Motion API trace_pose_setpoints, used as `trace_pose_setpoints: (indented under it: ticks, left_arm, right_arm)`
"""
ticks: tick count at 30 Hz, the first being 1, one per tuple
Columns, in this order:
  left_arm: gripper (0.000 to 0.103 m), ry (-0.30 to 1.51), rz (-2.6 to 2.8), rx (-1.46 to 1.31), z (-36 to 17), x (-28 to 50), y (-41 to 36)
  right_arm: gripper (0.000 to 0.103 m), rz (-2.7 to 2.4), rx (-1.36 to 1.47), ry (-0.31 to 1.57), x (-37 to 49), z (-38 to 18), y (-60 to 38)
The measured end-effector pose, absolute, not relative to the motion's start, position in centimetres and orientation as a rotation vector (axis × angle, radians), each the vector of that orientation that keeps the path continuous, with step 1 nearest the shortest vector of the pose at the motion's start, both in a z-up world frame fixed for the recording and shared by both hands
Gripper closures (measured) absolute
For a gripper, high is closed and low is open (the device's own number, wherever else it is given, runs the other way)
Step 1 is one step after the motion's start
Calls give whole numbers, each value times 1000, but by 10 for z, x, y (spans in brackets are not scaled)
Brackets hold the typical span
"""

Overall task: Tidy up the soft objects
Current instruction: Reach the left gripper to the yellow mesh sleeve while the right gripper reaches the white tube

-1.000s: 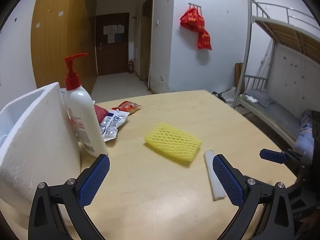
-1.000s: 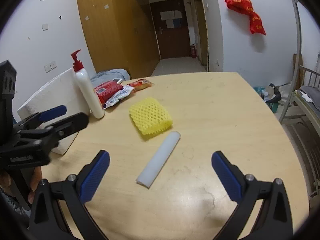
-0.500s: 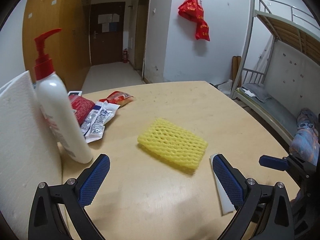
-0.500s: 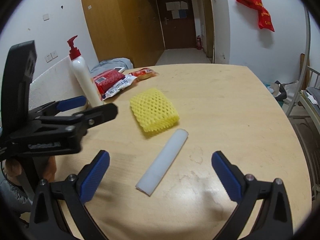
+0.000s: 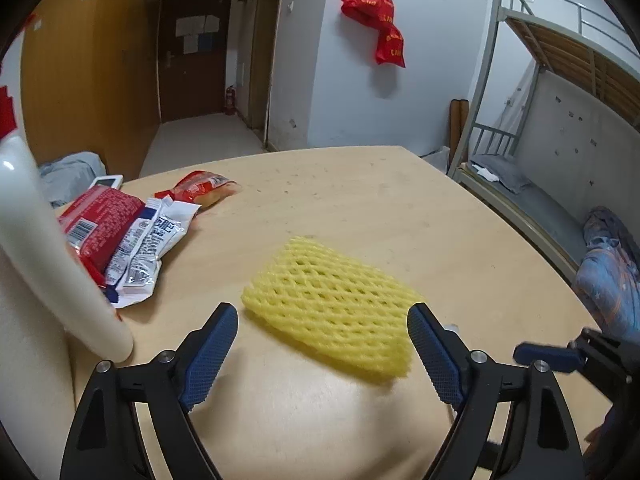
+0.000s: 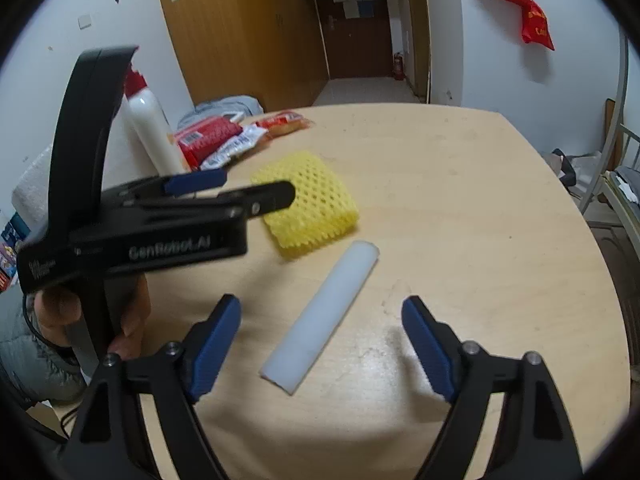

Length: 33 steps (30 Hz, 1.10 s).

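A yellow foam net [image 5: 332,304] lies flat on the wooden table [image 5: 360,200]; it also shows in the right wrist view [image 6: 312,204]. My left gripper [image 5: 322,352] is open, its blue pads either side of the net's near edge, just above the table. It also shows from the side in the right wrist view [image 6: 244,192]. A white foam strip [image 6: 322,316] lies in front of my right gripper [image 6: 322,344], which is open and empty; the strip is hidden in the left wrist view.
A white pump bottle [image 5: 52,264] stands at the left beside a white foam box [image 5: 28,360]. Red and white snack packets [image 5: 128,232] lie behind it. A bunk bed [image 5: 560,128] stands to the right of the table.
My left gripper has moved forward and right, up to the yellow net, passing the bottle. The right gripper has edged closer to the white strip. Both stay open.
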<state>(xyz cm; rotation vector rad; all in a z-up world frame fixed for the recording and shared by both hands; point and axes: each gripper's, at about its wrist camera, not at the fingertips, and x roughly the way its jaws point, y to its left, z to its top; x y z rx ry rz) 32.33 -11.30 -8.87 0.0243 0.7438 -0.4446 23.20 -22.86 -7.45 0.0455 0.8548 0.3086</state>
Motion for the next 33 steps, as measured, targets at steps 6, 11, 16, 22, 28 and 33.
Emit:
trace_pose_setpoints:
  ticks: [6, 11, 16, 22, 28, 33]
  left_arm:
    - [28, 835, -464, 7, -99, 339, -116]
    - [47, 877, -471, 9, -106, 345, -117]
    - [73, 882, -473, 17, -106, 345, -117]
    - [93, 863, -489, 44, -104, 338, -121]
    - [95, 859, -500, 44, -105, 338, -120]
    - [95, 847, -512, 60, -104, 334, -122]
  right_arm:
    - [19, 313, 27, 867, 236, -75, -224]
    - [19, 327, 12, 868, 235, -74, -220]
    - [19, 325, 0, 880, 234, -76, -220]
    - [38, 316, -43, 887, 233, -77, -212]
    - [47, 271, -46, 915, 236, -83, -214]
    - [61, 254, -59, 938, 235, -86, -213]
